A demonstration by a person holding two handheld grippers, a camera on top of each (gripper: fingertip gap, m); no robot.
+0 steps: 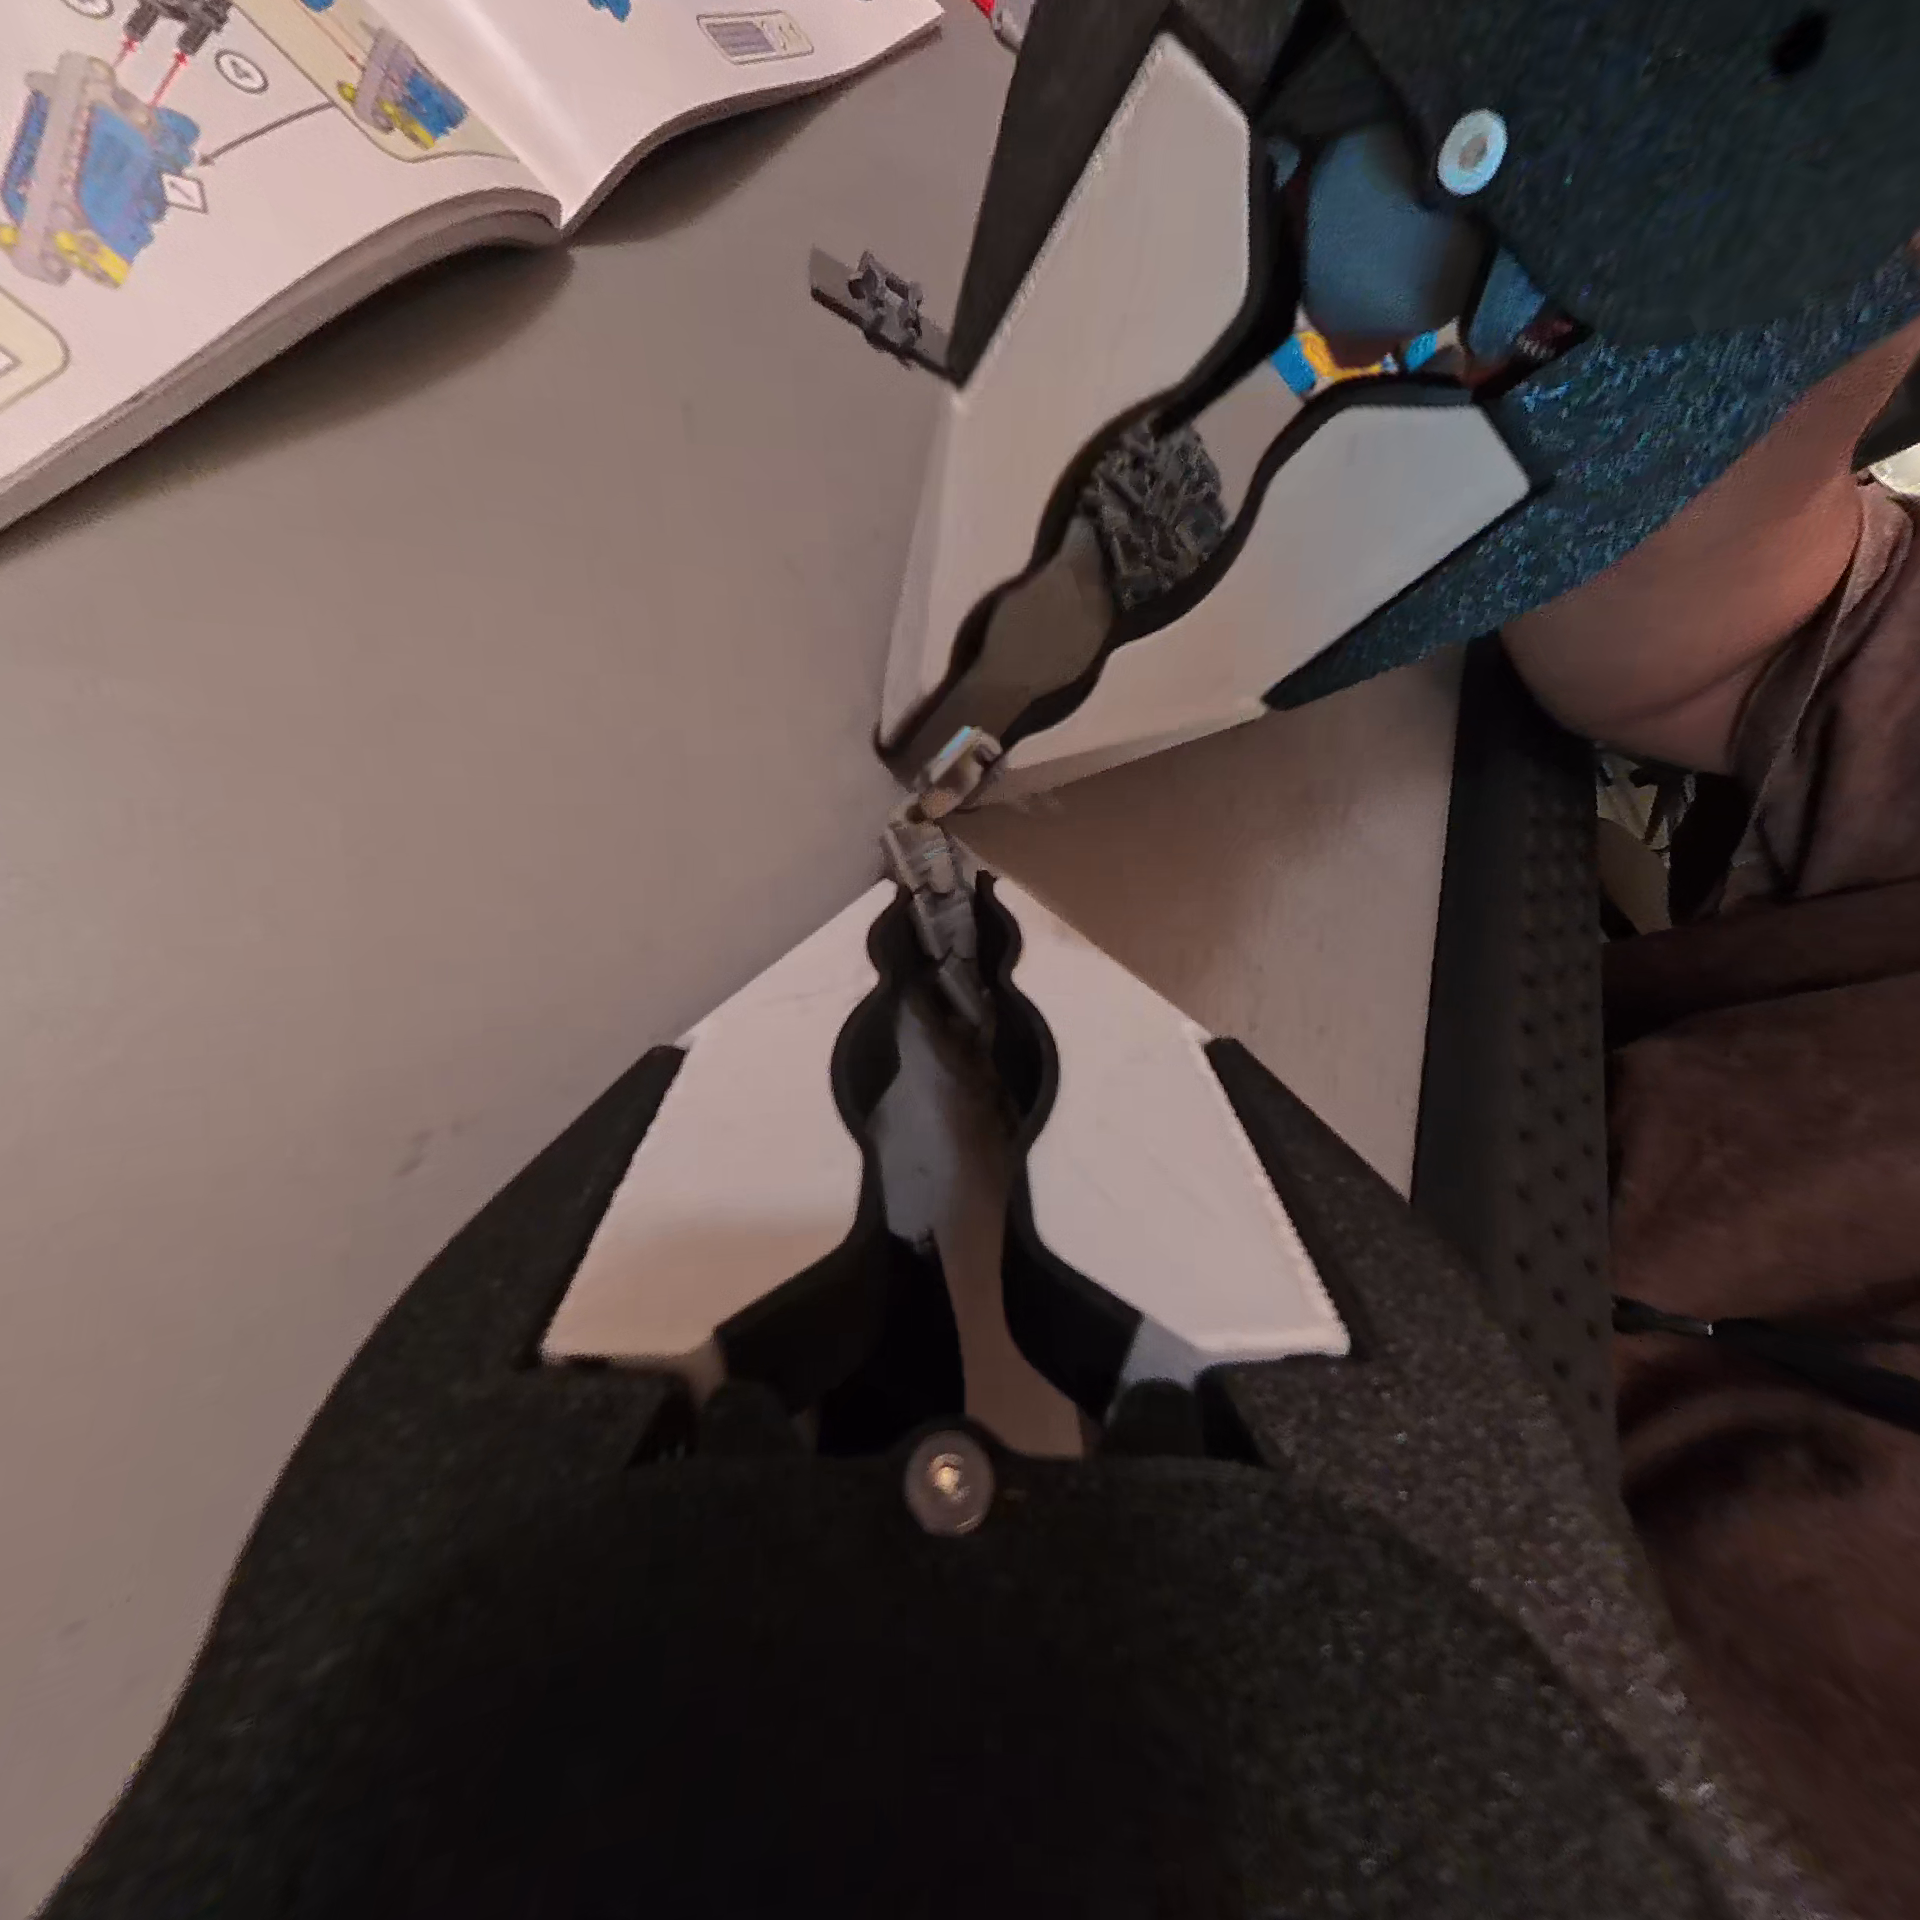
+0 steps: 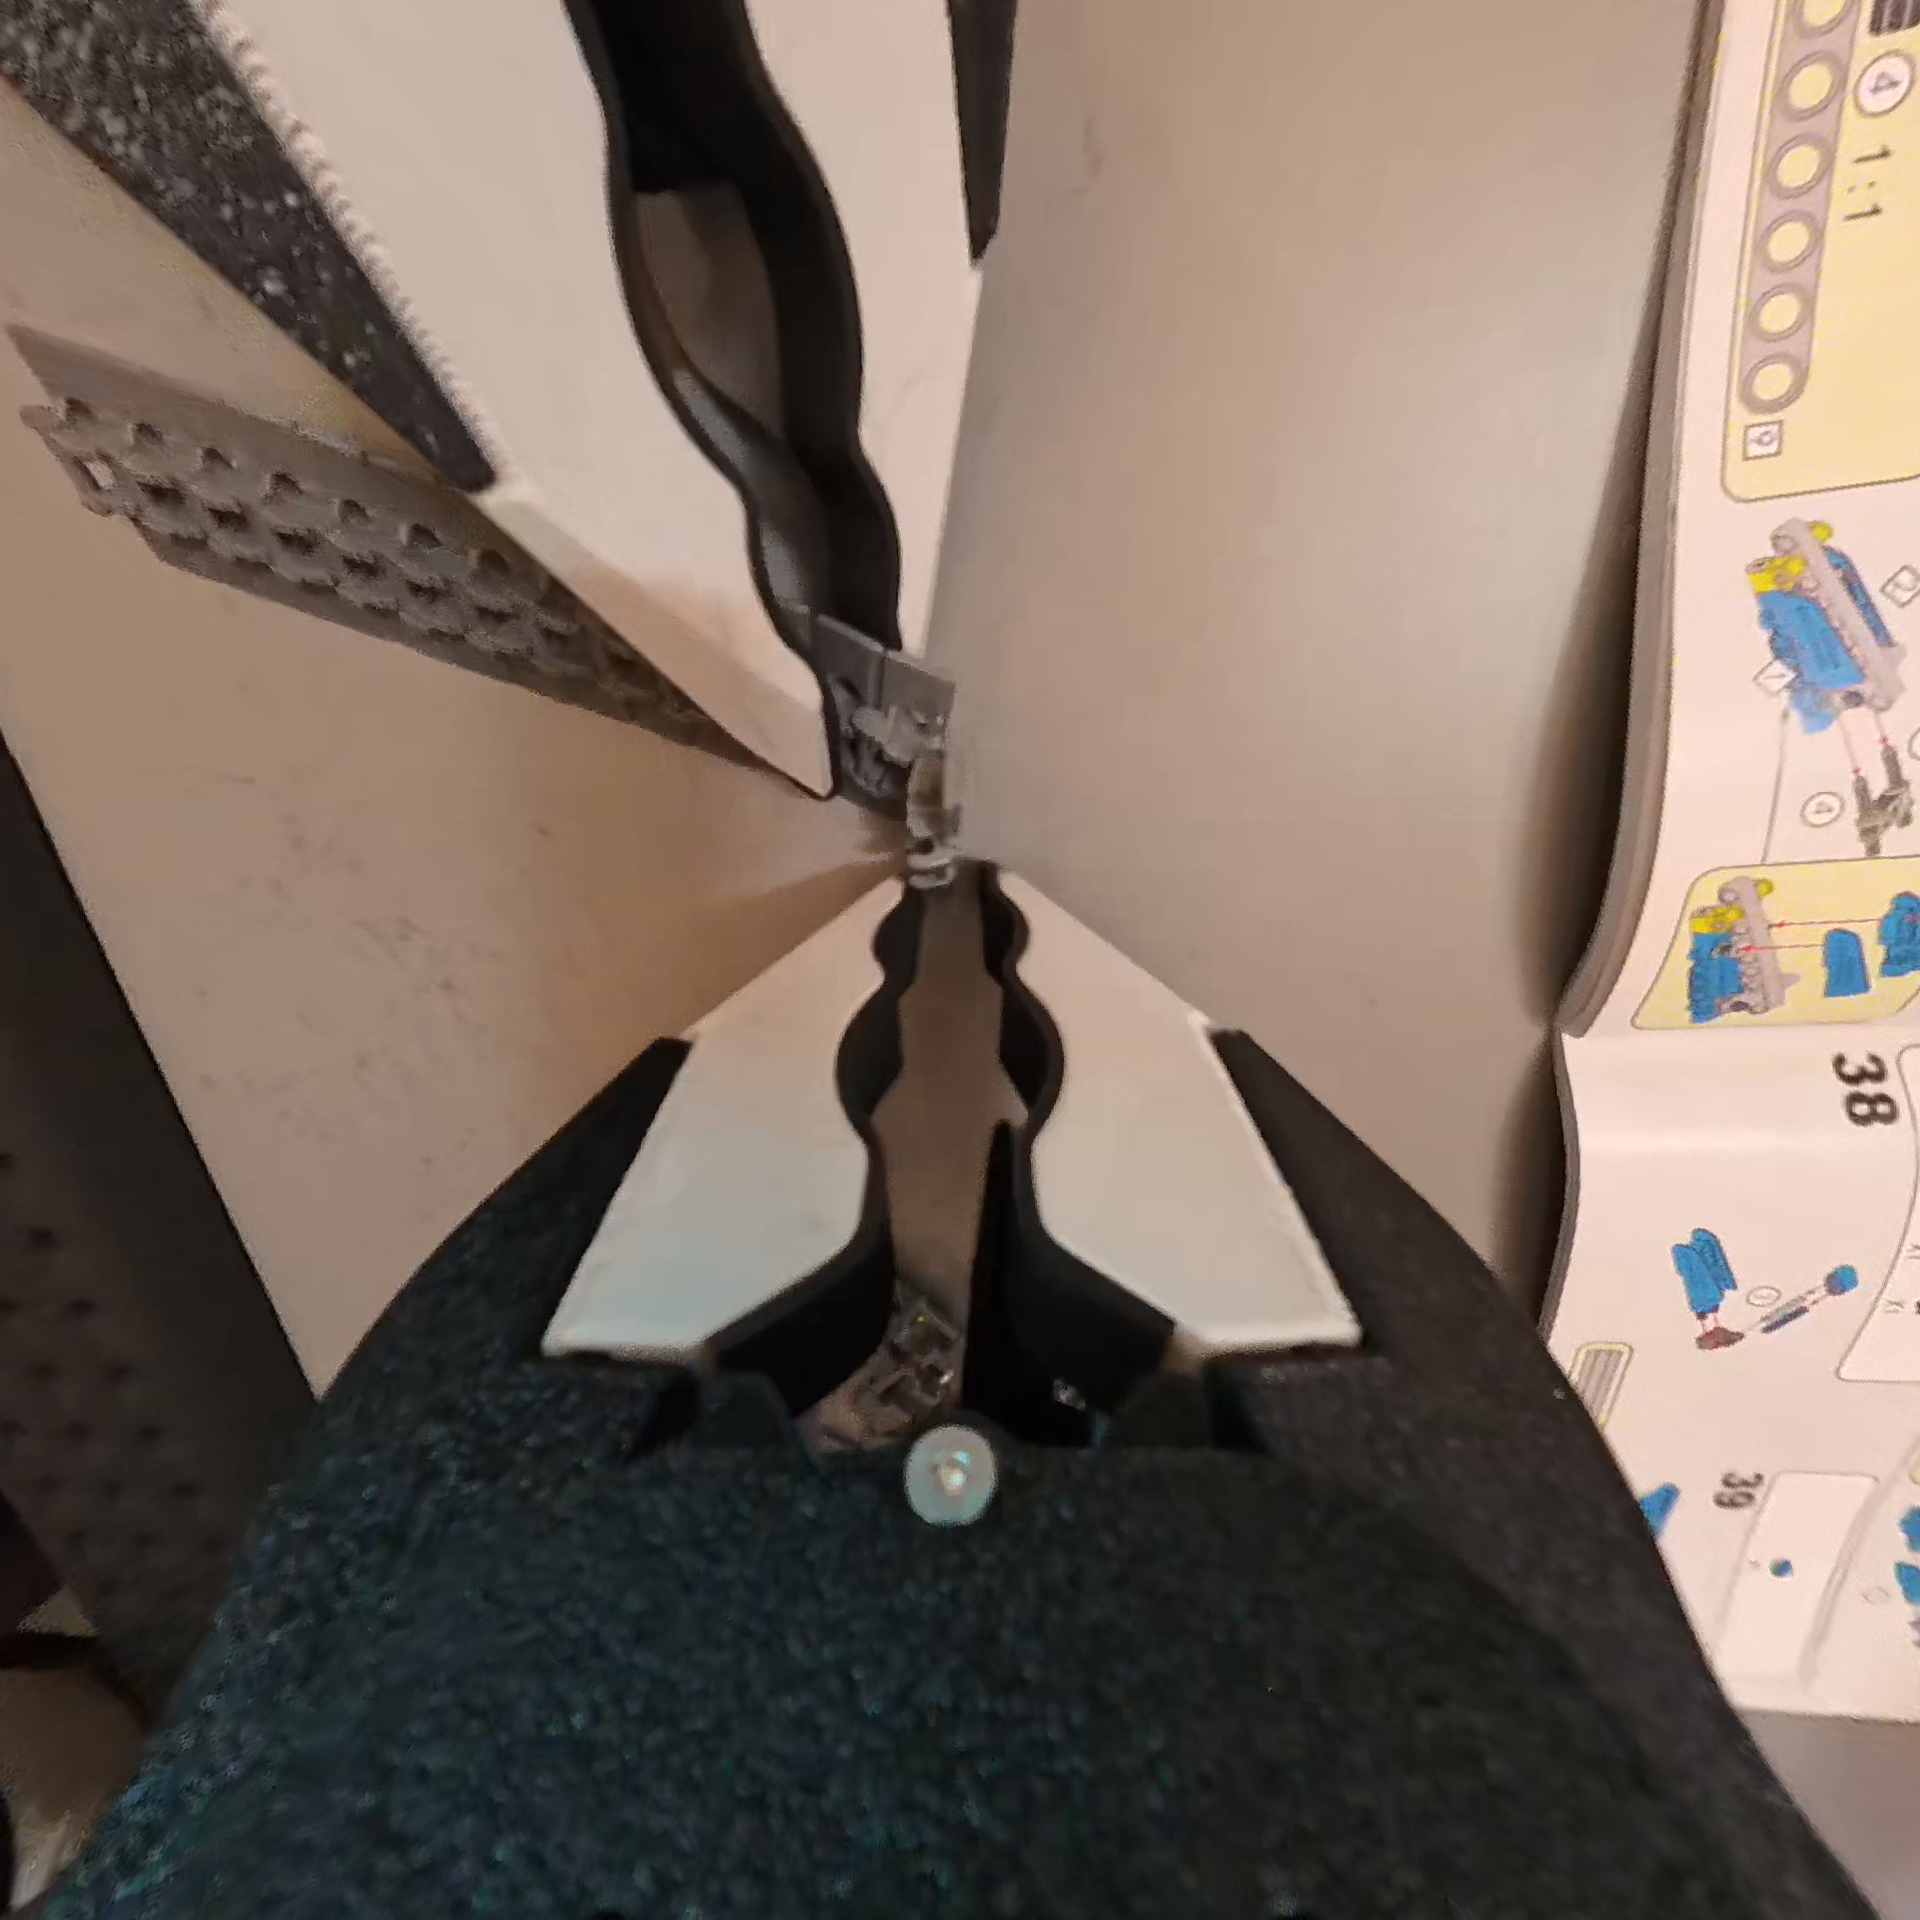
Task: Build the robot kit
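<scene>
At frame centre, the left hand-held gripper (image 1: pixel 940 914) and right hand-held gripper (image 2: pixel 945 894) meet tip to tip, each clamped on a small grey connector piece (image 1: pixel 930 857). Upper left, an instruction booklet (image 1: pixel 312 135) lies open on the grey surface (image 1: pixel 468 727).

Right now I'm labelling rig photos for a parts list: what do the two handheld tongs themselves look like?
Both match: the left tongs and right tongs have a speckled black, rough-textured body, one silver screw at its centre, and two flat white tapering fingers edged with wavy black rubbery pads. No cables or markings show. A brown sleeve appears behind.
</scene>
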